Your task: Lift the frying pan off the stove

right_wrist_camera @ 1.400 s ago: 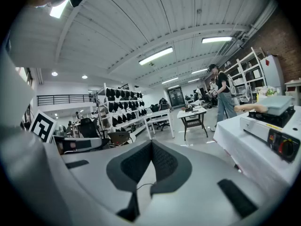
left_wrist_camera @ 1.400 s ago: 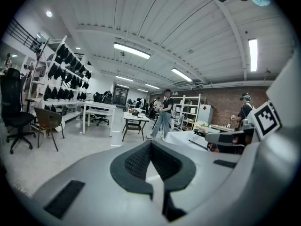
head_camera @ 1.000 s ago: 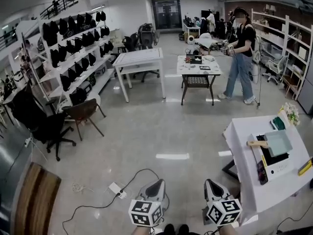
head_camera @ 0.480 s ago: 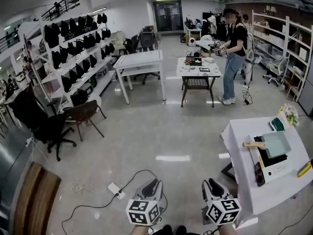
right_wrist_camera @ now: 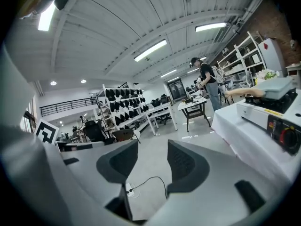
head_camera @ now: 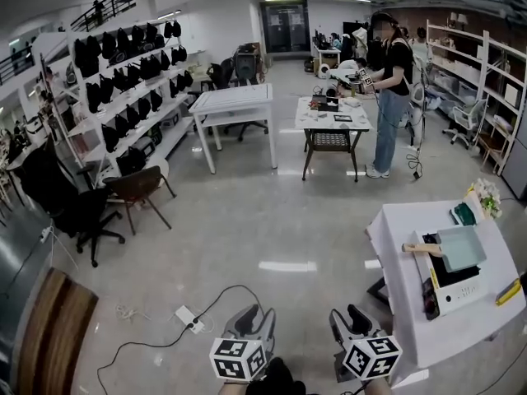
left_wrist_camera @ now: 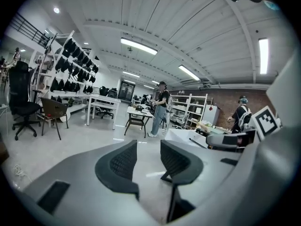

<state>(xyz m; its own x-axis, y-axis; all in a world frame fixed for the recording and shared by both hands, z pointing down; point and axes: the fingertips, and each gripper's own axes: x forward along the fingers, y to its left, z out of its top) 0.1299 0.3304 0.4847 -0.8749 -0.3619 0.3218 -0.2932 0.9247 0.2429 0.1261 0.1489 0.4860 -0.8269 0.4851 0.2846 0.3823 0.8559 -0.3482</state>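
Note:
The pale teal square frying pan (head_camera: 461,248) with a wooden handle (head_camera: 420,248) sits on a white countertop stove (head_camera: 451,285) on the white-clothed table (head_camera: 412,336) at my right. In the right gripper view the frying pan (right_wrist_camera: 277,86) shows at the far right on the stove (right_wrist_camera: 270,114). Both grippers hang low over the floor, well short of the table. My left gripper (head_camera: 254,319) (left_wrist_camera: 148,157) and right gripper (head_camera: 349,319) (right_wrist_camera: 153,159) are opening, and nothing is between their fingers.
A power strip (head_camera: 186,319) with a black cable lies on the floor ahead of the grippers. A person (head_camera: 387,81) stands by a small table (head_camera: 332,118) far off. A white table (head_camera: 235,105), chairs (head_camera: 140,189) and a rack of black bags (head_camera: 123,89) stand at the left.
Both grippers were shut a second ago and now stand apart. They sit slightly lower in the head view. The far person has stepped a little to the left.

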